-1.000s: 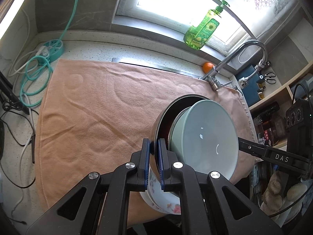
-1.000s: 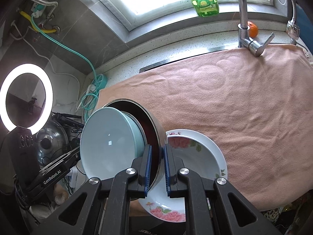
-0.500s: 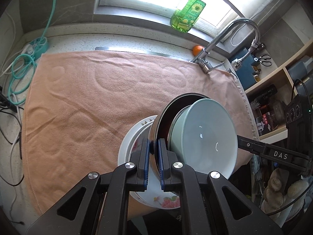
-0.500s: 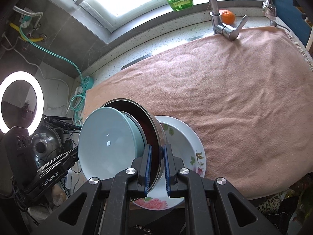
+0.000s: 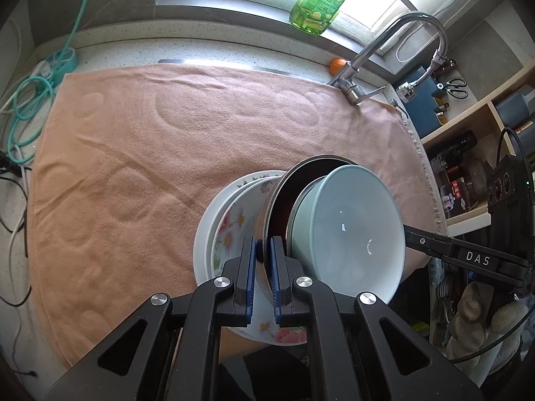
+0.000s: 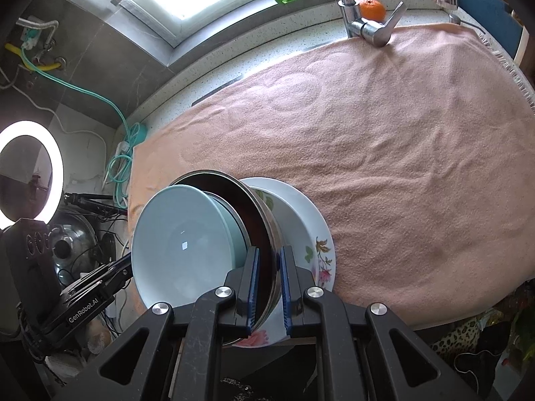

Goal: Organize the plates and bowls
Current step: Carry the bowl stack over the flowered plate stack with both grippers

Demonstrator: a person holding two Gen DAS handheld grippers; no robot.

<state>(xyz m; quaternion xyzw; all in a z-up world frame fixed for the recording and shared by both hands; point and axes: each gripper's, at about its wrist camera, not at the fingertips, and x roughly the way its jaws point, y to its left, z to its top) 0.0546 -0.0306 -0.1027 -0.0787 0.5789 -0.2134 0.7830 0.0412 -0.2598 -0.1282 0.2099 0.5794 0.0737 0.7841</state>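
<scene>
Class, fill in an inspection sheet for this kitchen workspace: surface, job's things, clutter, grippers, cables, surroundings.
Surface: peach towel covers the counter.
Job's things: pale blue bowl nested in a steel bowl, over floral plates.
Clutter: orange, green soap bottle.
Grippers: left gripper and right gripper each shut on the steel bowl's rim.
Cables: teal cord coiled at the towel's left edge.
Surroundings: window, faucet, ring light.

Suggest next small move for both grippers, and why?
Probably ease the metal bowl straight down. Both grippers, left and right, pinch its rim on opposite sides, the pale green bowl nested inside, directly above the floral plates on the towel.
</scene>
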